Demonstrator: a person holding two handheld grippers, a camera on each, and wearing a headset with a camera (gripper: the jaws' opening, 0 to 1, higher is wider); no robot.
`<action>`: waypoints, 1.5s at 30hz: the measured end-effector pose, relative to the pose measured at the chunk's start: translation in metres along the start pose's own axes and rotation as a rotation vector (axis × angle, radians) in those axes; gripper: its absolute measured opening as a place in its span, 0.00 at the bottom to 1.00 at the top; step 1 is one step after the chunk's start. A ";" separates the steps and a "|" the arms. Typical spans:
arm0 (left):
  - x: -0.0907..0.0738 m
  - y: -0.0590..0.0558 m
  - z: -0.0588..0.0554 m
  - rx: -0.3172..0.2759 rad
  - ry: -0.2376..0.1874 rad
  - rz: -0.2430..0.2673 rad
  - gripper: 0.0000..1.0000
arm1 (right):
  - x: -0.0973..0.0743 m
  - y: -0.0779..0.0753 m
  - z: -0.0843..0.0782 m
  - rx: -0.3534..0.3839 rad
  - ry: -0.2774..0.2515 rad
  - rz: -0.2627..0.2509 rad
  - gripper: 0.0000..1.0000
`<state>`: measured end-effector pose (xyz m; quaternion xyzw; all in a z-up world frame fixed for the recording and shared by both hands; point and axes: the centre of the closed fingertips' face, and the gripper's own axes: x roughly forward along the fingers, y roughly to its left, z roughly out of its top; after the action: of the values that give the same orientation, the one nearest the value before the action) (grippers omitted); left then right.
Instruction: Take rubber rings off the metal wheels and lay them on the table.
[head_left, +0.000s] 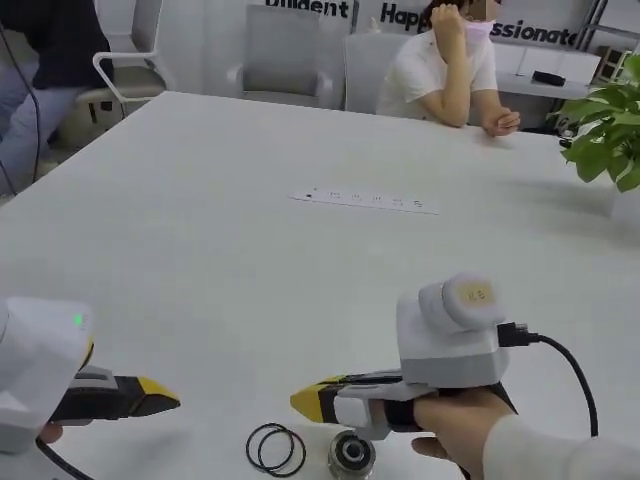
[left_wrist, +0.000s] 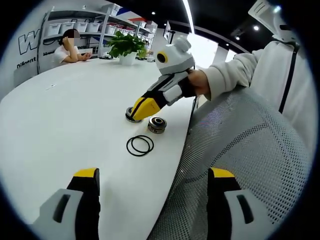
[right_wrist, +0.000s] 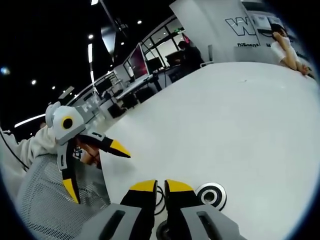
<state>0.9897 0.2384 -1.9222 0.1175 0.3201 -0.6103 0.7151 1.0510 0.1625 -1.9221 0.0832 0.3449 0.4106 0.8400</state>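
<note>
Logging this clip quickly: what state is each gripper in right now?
Left gripper: open, jaws wide apart, holding nothing.
Right gripper: shut, nothing visibly held.

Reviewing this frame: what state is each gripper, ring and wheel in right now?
left gripper: jaws wide open, empty.
right gripper: jaws shut, nothing between them.
rubber rings: two, off the wheels, lying flat and overlapping on the table.
near metal wheel: flat on the table, ungripped.
far metal wheel: on the table, partly behind the right gripper's tip.
</note>
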 end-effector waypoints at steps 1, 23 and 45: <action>0.000 0.000 0.000 -0.001 0.000 0.000 0.87 | -0.001 -0.001 0.002 -0.001 -0.006 0.001 0.04; -0.001 0.002 0.003 -0.001 -0.018 0.011 0.87 | -0.027 -0.022 0.026 -0.119 -0.098 -0.047 0.10; -0.013 0.005 0.046 0.024 -0.179 0.029 0.91 | -0.044 -0.052 0.008 -0.208 -0.013 -0.112 0.29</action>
<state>1.0082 0.2240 -1.8802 0.0755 0.2458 -0.6117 0.7482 1.0701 0.0967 -1.9154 -0.0211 0.2989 0.3961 0.8679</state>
